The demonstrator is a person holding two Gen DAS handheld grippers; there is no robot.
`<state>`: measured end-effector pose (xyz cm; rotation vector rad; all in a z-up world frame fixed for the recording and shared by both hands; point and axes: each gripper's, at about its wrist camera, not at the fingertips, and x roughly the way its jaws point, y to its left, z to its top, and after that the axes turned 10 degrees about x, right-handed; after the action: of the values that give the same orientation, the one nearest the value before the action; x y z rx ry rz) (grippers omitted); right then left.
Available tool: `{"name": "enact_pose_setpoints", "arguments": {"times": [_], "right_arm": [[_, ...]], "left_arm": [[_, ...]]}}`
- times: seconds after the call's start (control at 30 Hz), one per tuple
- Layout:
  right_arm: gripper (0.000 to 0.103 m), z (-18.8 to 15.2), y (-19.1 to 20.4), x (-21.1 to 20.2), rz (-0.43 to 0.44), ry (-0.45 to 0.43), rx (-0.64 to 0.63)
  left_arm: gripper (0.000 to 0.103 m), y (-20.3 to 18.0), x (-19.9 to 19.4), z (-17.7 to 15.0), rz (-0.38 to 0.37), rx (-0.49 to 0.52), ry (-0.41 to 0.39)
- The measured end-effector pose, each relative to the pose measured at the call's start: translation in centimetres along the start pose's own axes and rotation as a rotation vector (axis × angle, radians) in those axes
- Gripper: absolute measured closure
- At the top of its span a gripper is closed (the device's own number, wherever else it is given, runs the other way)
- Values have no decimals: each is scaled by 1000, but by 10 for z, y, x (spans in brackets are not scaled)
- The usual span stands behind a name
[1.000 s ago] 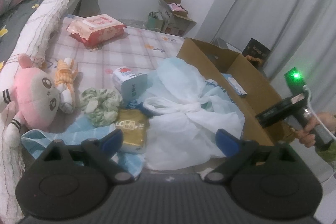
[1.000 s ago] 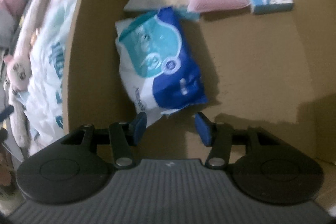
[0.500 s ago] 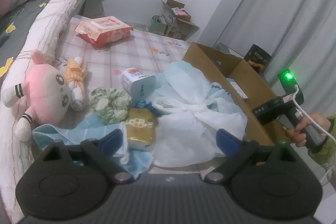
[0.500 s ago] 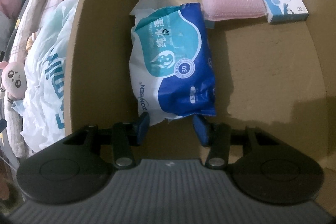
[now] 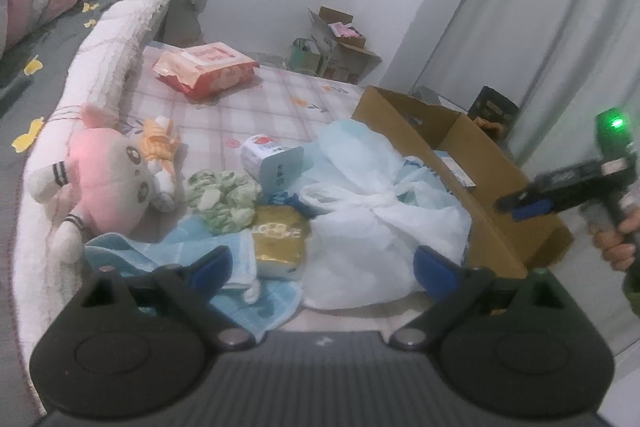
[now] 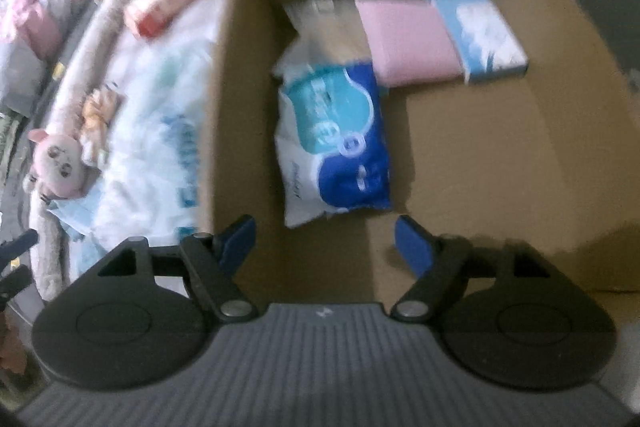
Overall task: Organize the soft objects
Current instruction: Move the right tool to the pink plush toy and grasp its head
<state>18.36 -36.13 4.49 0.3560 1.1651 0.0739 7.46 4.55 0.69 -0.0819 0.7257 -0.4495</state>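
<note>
Blue-and-white wipes pack [image 6: 336, 143] lies flat in the cardboard box [image 6: 500, 163] next to the pink pad [image 6: 408, 43]; right gripper [image 6: 325, 239] sits above it w/ jaws opening, nothing between them, so the drop-off step looks done. Left gripper [image 5: 320, 263] hovers spread wide and empty over the gold packet [image 5: 280, 239] and blue towel [image 5: 168, 251] on the bed. Next probably calls for closing on one of those, e.g. the packet, then carrying it to the box.

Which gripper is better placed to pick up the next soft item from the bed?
Left. The left gripper hangs open just over the gold pack and blue towel, while the right gripper, jaws opening and empty, is over the cardboard box.
</note>
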Motion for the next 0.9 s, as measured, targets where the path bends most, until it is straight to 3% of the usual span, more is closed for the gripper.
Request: {"name": "enact_pose_setpoints", "arguments": {"times": [0.17, 0.3, 0.53, 0.9], "right_arm": [[25, -5, 26, -32, 139, -115, -7], [25, -14, 55, -38, 290, -137, -15], [25, -25, 114, -17, 479, -76, -40], [25, -36, 169, 48, 639, 39, 22]], "left_arm": [[5, 6, -15, -3, 45, 13, -37], [5, 13, -26, -6, 83, 12, -66], [5, 28, -40, -9, 143, 10, -81], [5, 47, -47, -19, 223, 9, -72]]}}
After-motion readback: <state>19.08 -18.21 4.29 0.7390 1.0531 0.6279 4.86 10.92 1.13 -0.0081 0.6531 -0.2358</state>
